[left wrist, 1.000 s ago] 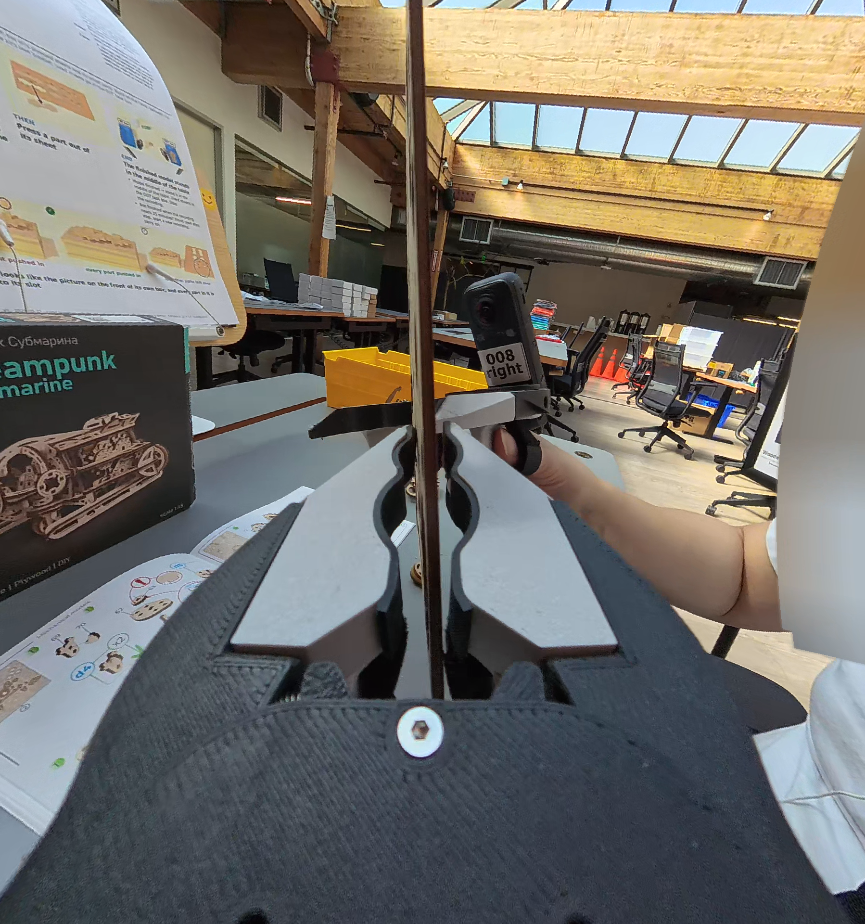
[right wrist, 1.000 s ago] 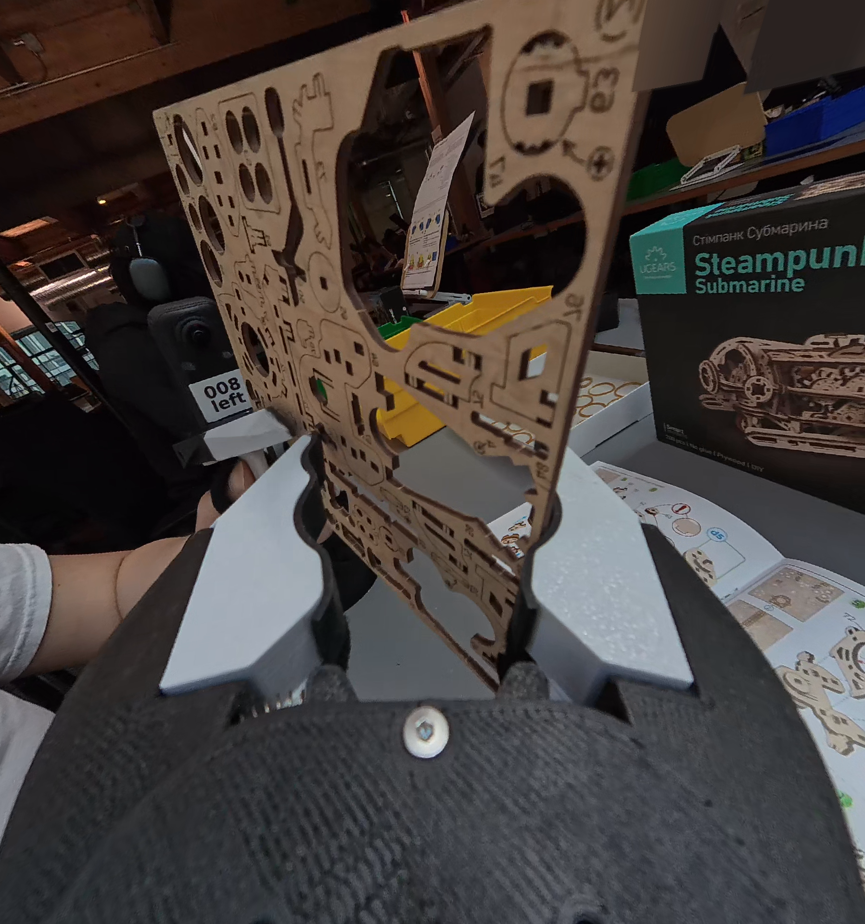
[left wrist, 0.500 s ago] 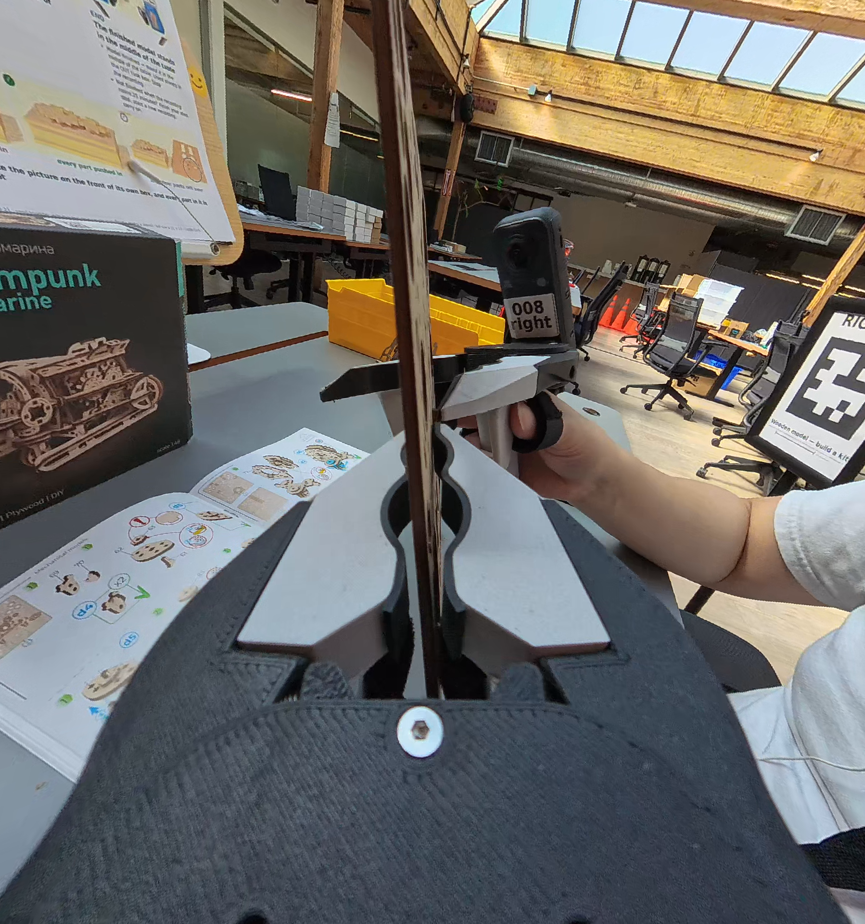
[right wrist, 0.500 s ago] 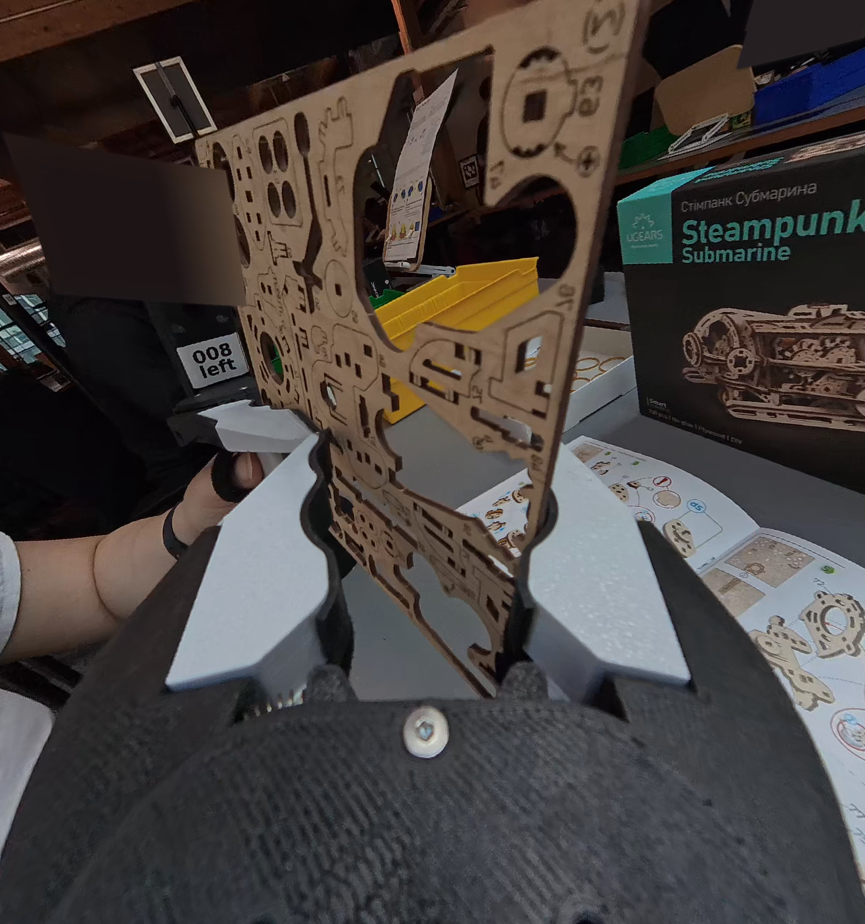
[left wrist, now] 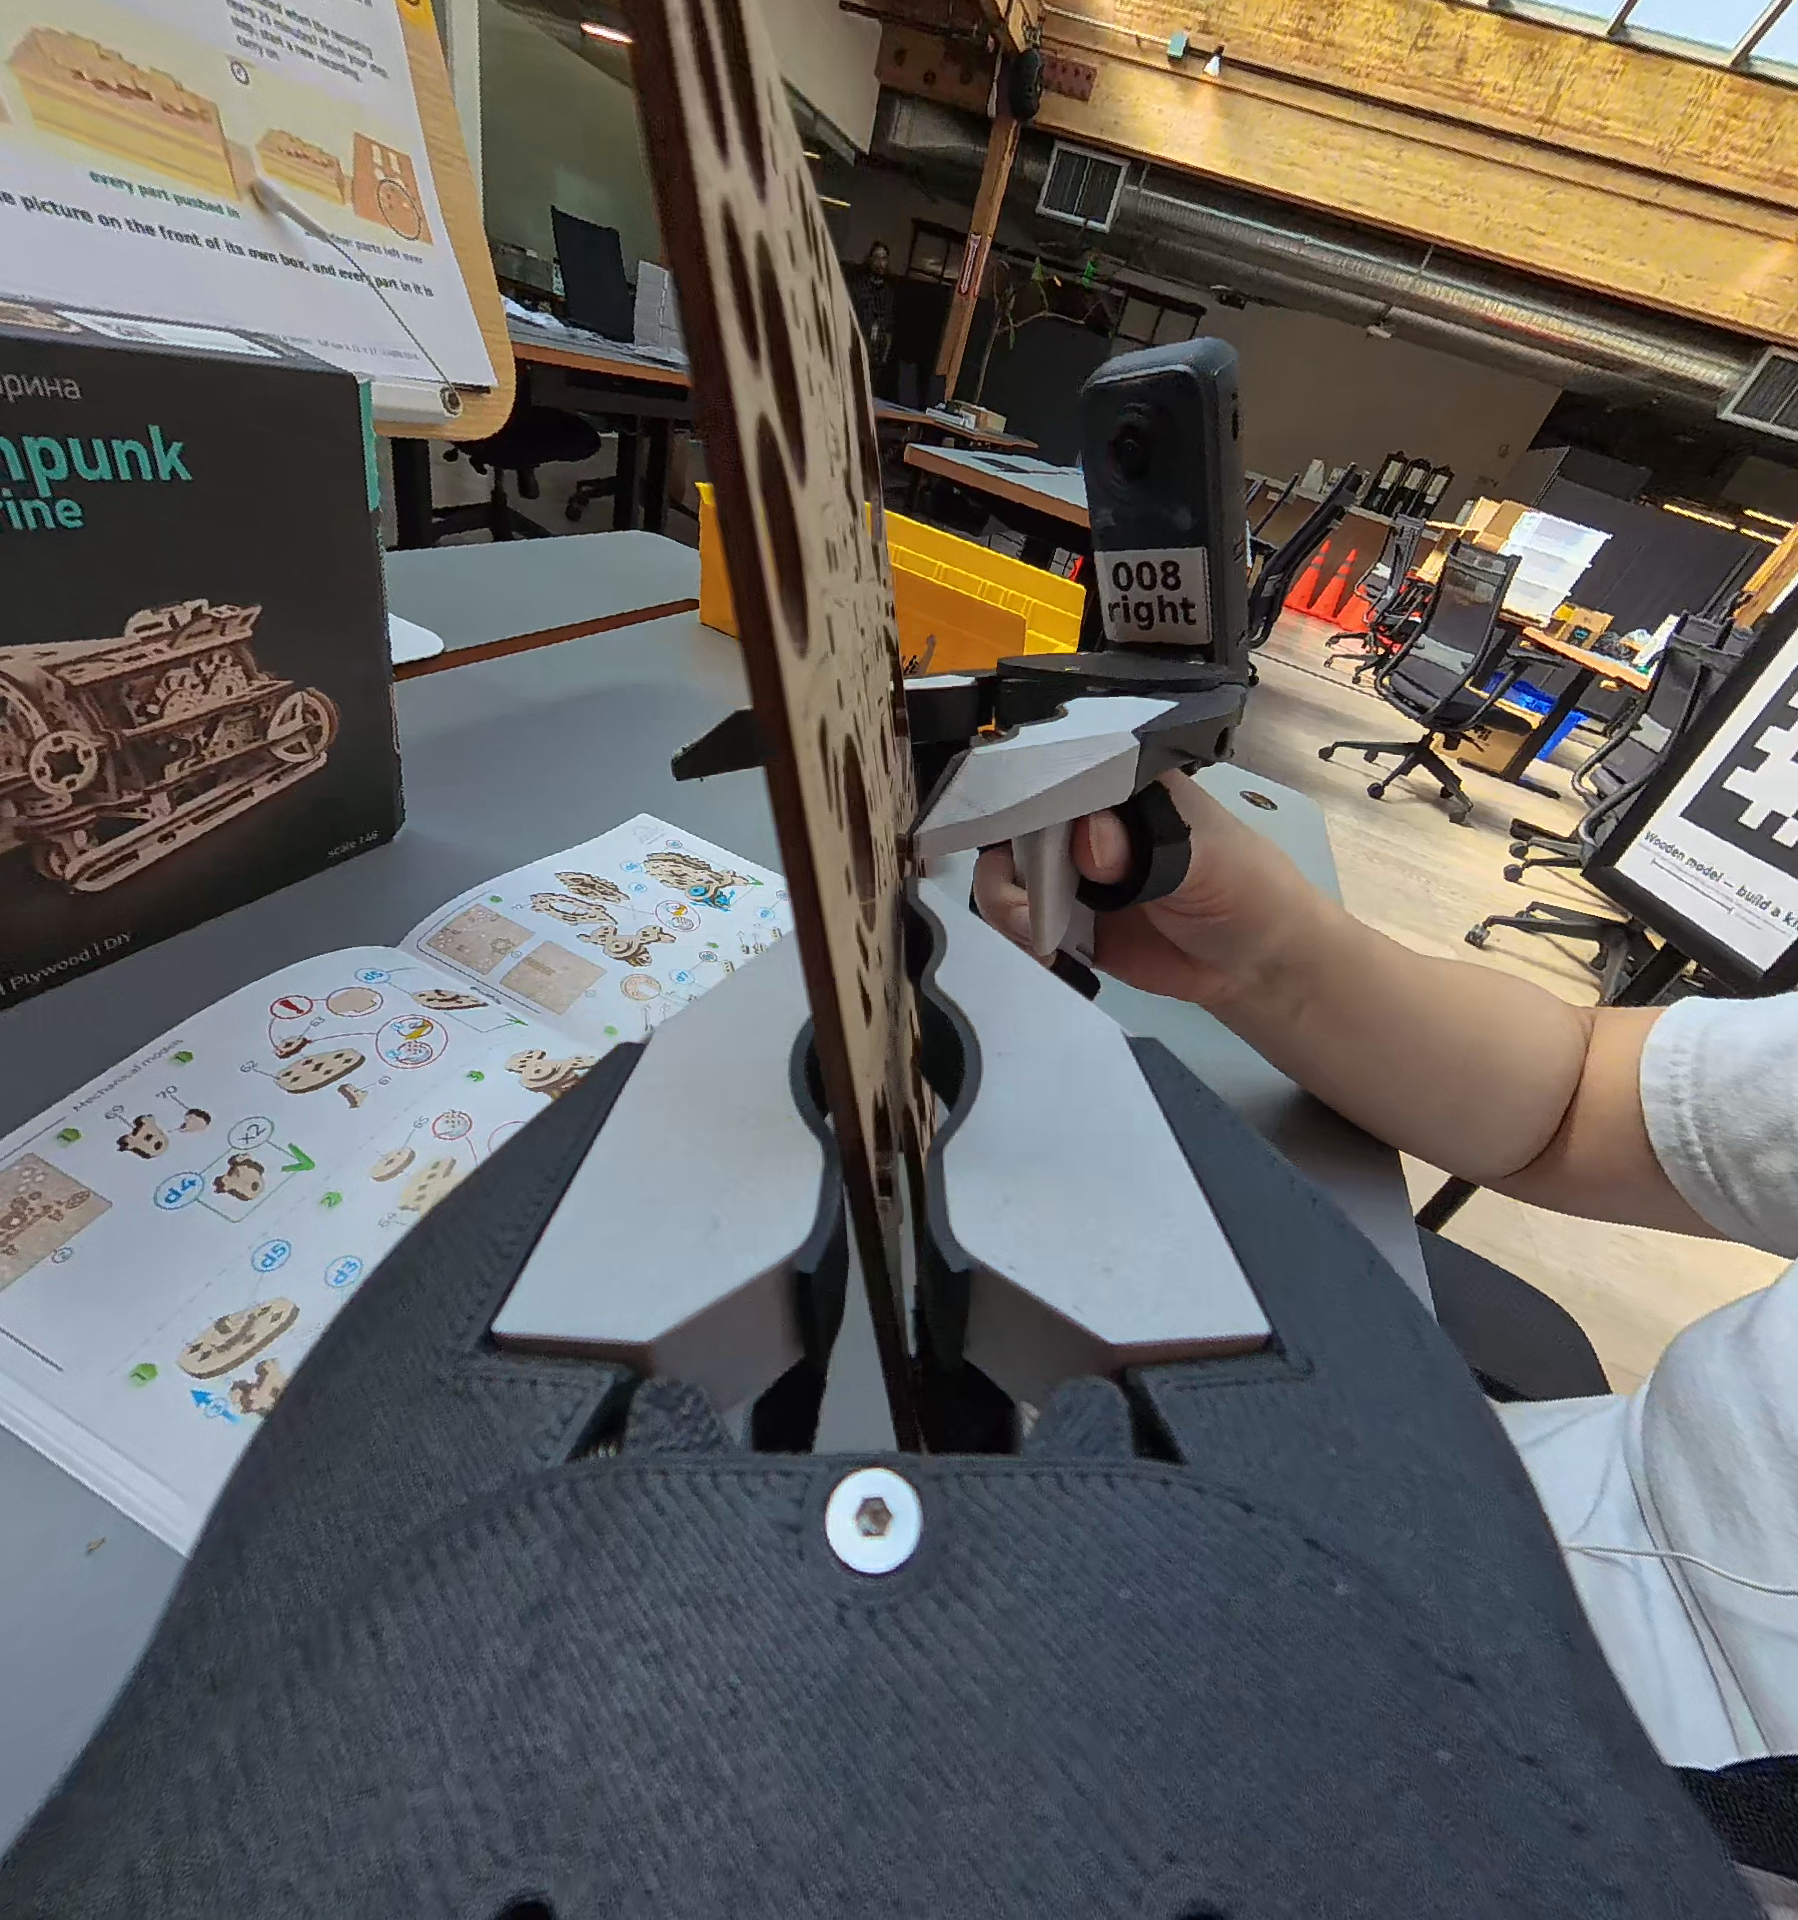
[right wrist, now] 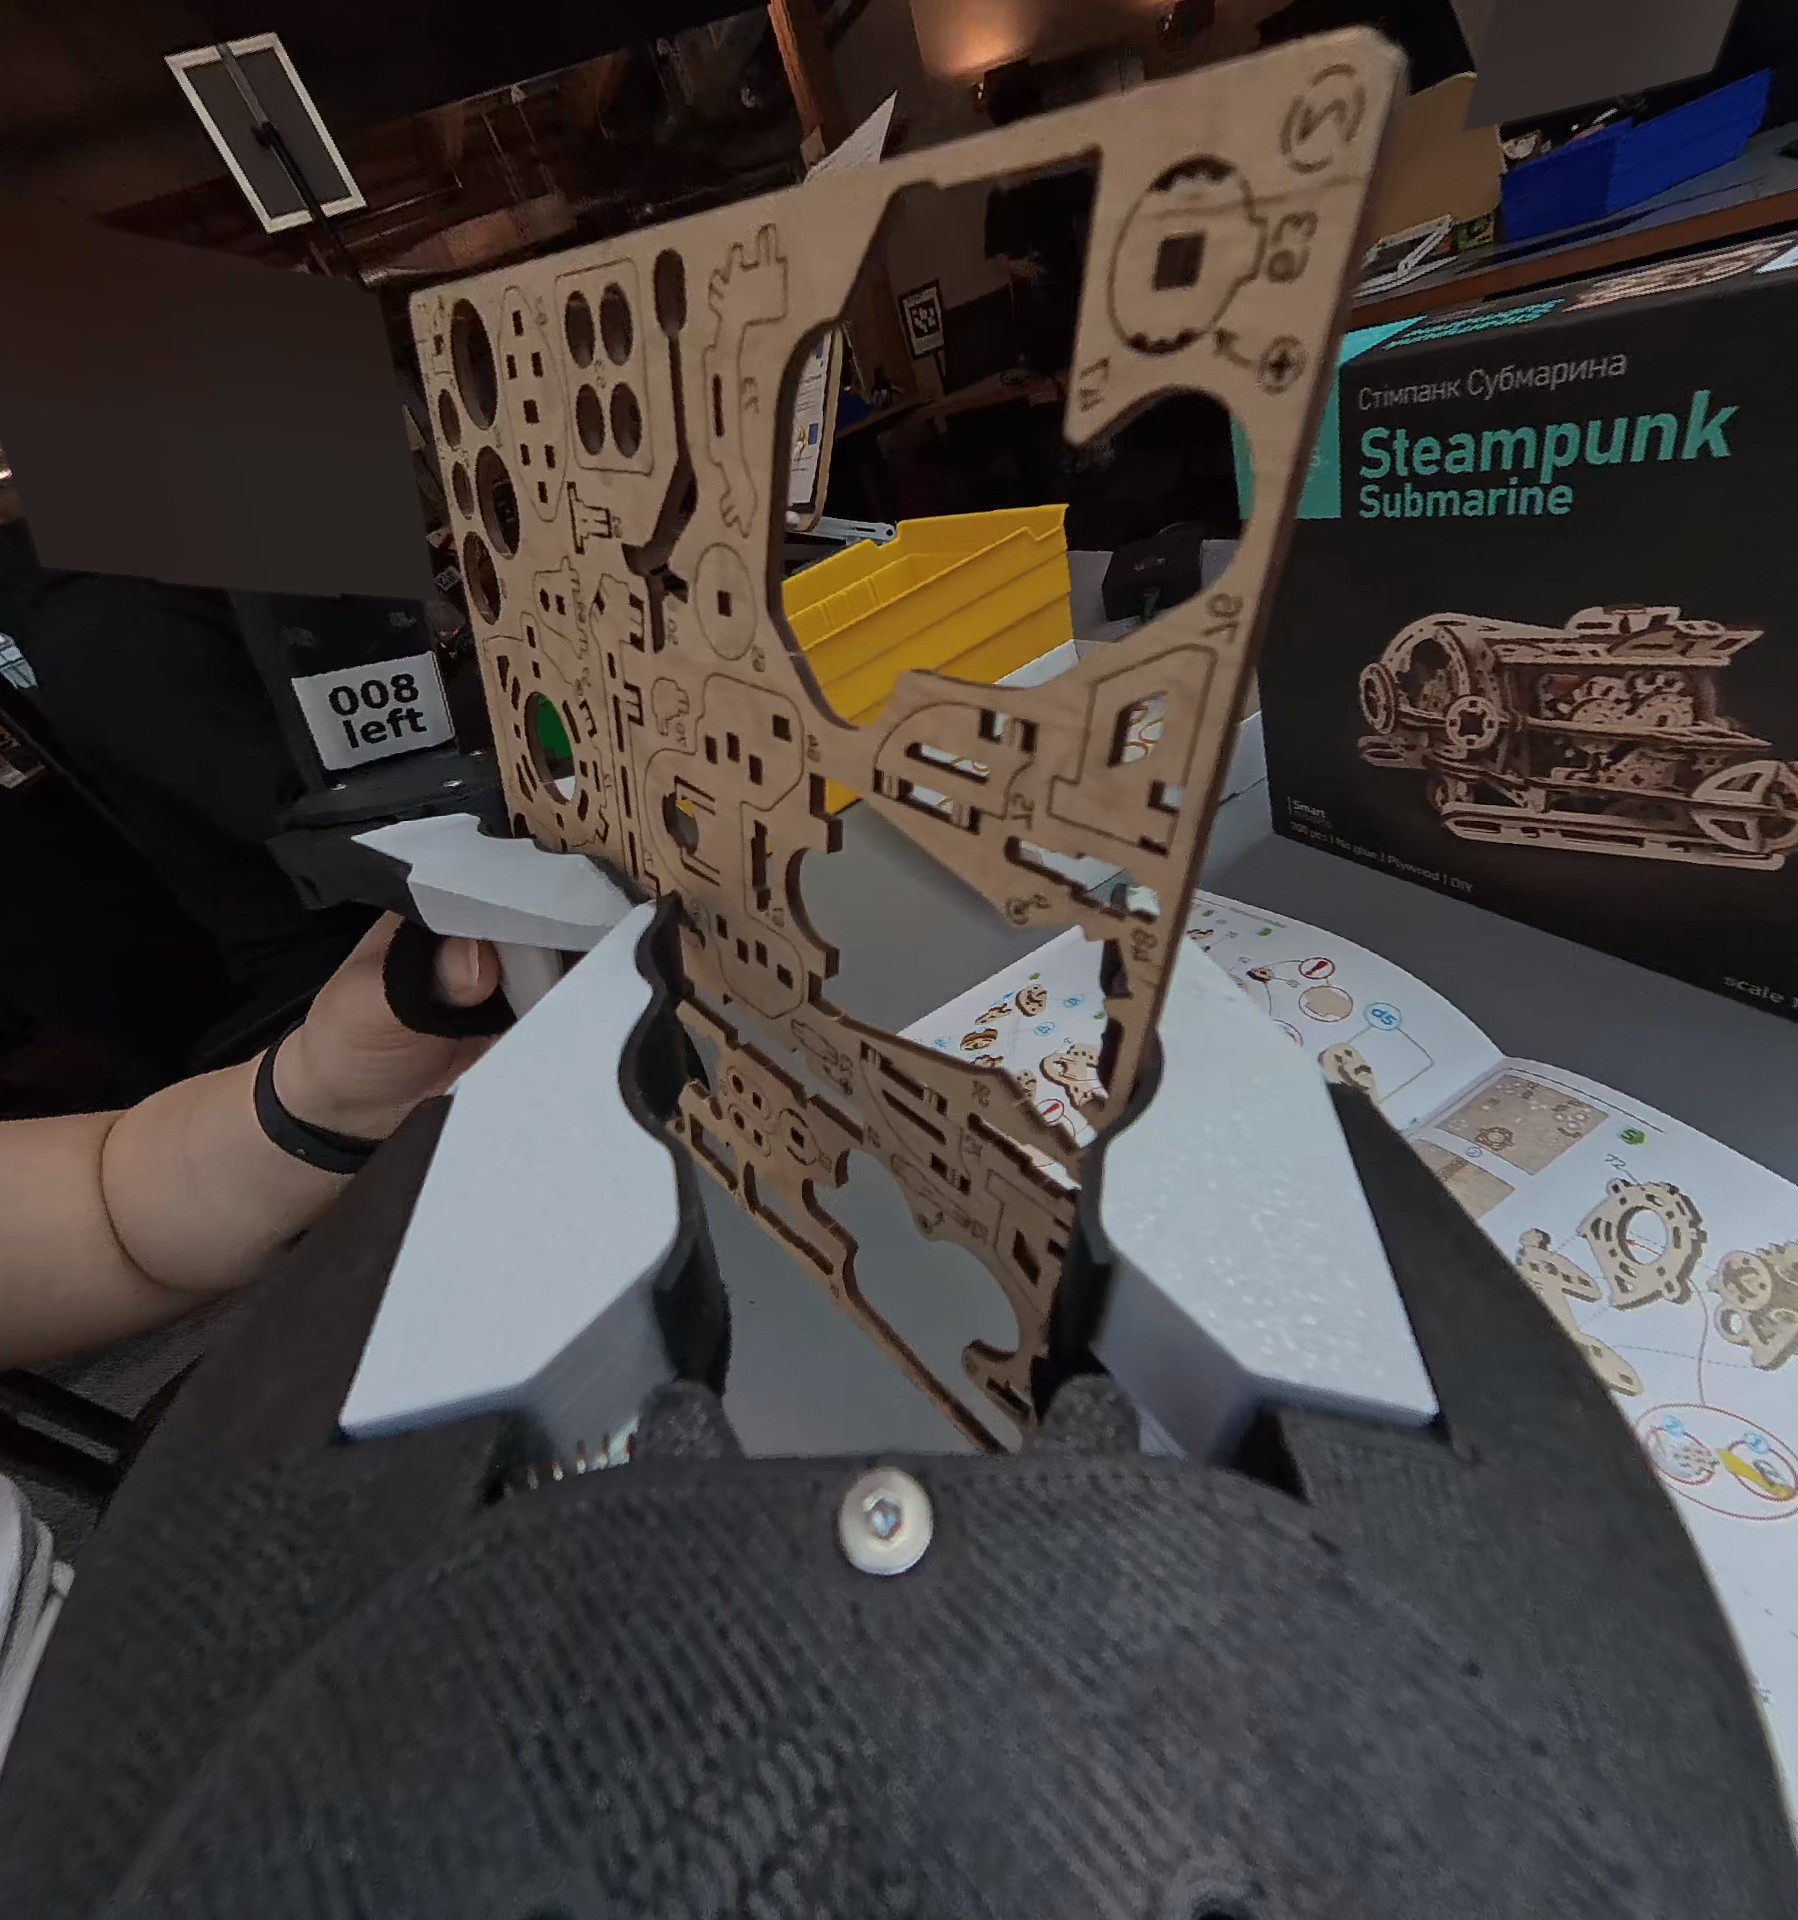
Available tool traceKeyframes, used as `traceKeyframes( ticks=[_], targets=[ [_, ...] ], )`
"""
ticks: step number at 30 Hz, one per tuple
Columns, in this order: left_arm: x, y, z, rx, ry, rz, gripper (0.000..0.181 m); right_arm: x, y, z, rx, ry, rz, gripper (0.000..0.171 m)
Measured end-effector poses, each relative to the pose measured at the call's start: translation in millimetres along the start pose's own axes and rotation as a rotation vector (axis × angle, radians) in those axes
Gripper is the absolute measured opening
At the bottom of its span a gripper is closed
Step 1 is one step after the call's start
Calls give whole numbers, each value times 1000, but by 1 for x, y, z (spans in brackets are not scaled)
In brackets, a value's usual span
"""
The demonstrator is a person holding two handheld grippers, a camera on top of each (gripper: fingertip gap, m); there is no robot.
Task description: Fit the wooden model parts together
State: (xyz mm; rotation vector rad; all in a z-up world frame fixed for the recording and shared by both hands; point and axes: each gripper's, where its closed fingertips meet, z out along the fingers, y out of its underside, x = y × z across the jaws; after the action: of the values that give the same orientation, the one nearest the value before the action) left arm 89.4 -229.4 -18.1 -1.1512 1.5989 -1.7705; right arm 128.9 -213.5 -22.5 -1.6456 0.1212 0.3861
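A laser-cut plywood sheet of model parts (left wrist: 801, 520) stands upright, several parts gone from it. My left gripper (left wrist: 859, 935) is shut on its lower edge, and the sheet shows nearly edge-on in the left wrist view. In the right wrist view the sheet (right wrist: 739, 665) faces the camera. Its lower right corner sits in the wide gap of my open right gripper (right wrist: 874, 935), with its right edge beside the right finger (right wrist: 1217, 1195). The left gripper (right wrist: 521, 883) grips the sheet's left side there. The right gripper (left wrist: 801, 800) straddles the sheet in the left wrist view.
A black model box (left wrist: 147, 665) (right wrist: 1560, 665) stands on the grey table (left wrist: 562, 748). An open instruction booklet (left wrist: 303, 1091) (right wrist: 1601, 1195) lies in front of it. A yellow bin (left wrist: 978, 603) is behind. An instruction board (left wrist: 199, 156) and a marker sign (left wrist: 1747, 790) stand nearby.
Both grippers and the sheet have tipped down toward the table. The sheet has turned slightly, so its face begins to show in the left wrist view. The jaws have not changed.
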Motion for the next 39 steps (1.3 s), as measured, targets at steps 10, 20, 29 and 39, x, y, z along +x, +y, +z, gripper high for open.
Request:
traceKeyframes(
  ticks=[10,20,29,39],
  targets=[
    [0,12,2,-82,51,-35,0,1,5,-1,-32,-3,-24,80],
    [2,16,4,-86,100,-129,0,-1,4,-4,-56,-4,-131,82],
    [2,18,4,-107,74,-93,0,1,5,-3,-74,43,-197,82],
    [-1,22,5,-145,3,-22,1,5,9,-1,-78,80,-273,86]
  ],
)
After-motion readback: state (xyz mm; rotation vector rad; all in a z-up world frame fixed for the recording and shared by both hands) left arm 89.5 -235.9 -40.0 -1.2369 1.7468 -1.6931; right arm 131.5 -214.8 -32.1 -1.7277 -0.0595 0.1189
